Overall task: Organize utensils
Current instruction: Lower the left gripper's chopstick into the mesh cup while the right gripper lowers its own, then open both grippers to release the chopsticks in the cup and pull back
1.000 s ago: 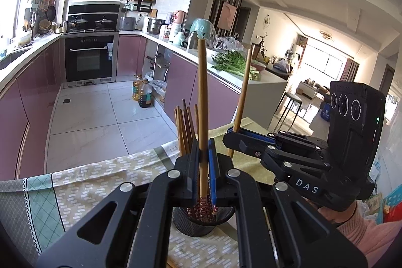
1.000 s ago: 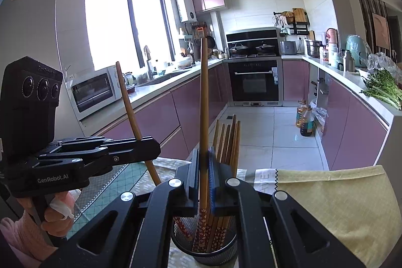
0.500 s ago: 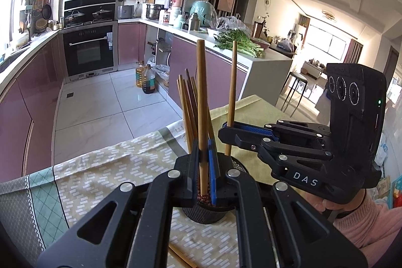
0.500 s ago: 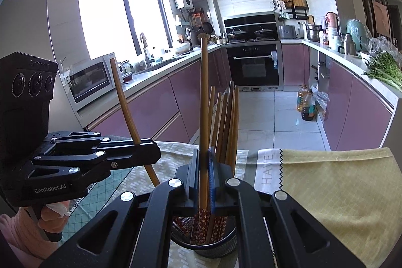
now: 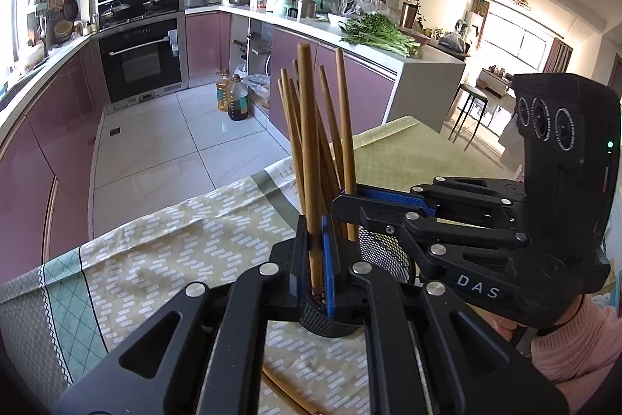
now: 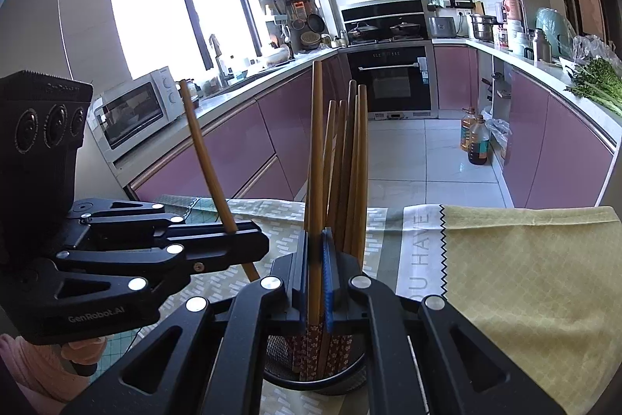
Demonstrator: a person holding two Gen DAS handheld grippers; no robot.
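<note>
Claws (image 5: 318, 251) (image 6: 315, 282) pinch chopsticks (image 5: 309, 158) over holder (image 5: 383, 253).

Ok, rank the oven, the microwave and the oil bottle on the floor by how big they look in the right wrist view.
1. Microwave and oven: they look about alike in area, and the microwave sits nearer the camera, so I won't rank them.
2. Oil bottle: clearly the smallest.

The left gripper (image 5: 317, 259) is held level, its jaws closed tight on one upright chopstick (image 5: 307, 158). The right gripper (image 6: 315, 282) is held beside it, its jaws likewise clamped on a second chopstick (image 6: 315, 158).
</note>
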